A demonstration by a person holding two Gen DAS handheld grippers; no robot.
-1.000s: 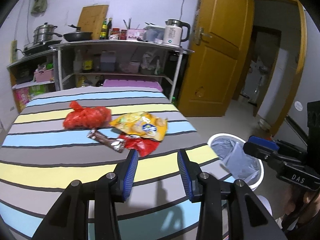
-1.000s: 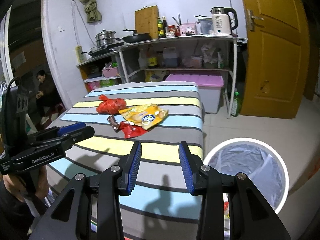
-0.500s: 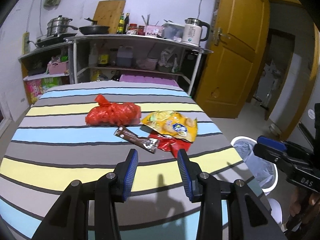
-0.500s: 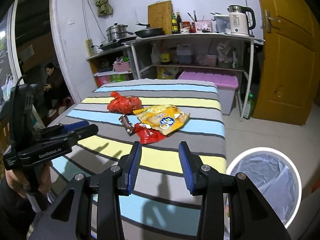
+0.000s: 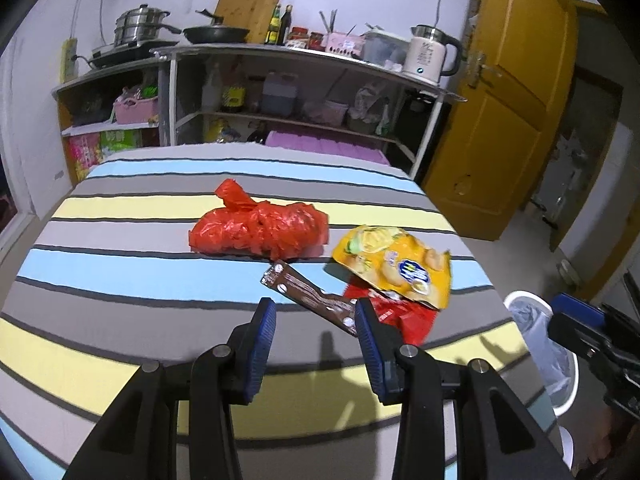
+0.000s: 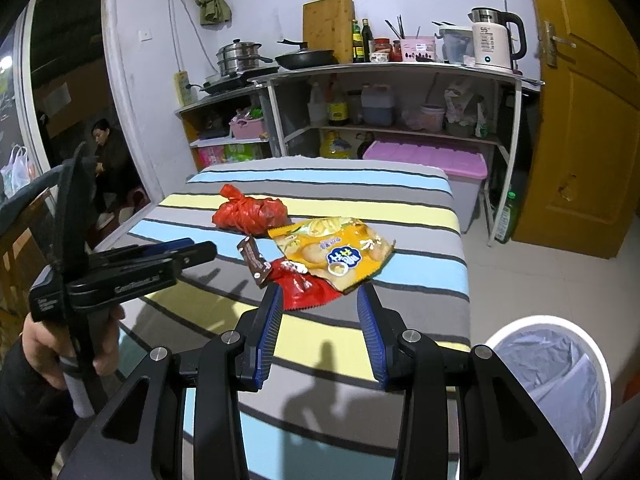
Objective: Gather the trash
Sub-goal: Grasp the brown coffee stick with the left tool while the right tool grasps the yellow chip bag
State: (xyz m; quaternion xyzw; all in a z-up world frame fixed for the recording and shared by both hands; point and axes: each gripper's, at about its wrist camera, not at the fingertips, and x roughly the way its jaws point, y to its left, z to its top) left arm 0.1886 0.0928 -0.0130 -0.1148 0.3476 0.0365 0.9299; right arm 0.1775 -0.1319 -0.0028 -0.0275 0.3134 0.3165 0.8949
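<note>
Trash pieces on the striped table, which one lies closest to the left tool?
The long brown wrapper: its near end lies at the left tool, ahead of the red wrapper, yellow chip bag and red plastic bag.

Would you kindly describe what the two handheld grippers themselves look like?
Both the left gripper and right gripper are black, angular frames with silver bolts and ribbed blue pads on the fingers. White lettering marks the left one's side. No cables show.
</note>
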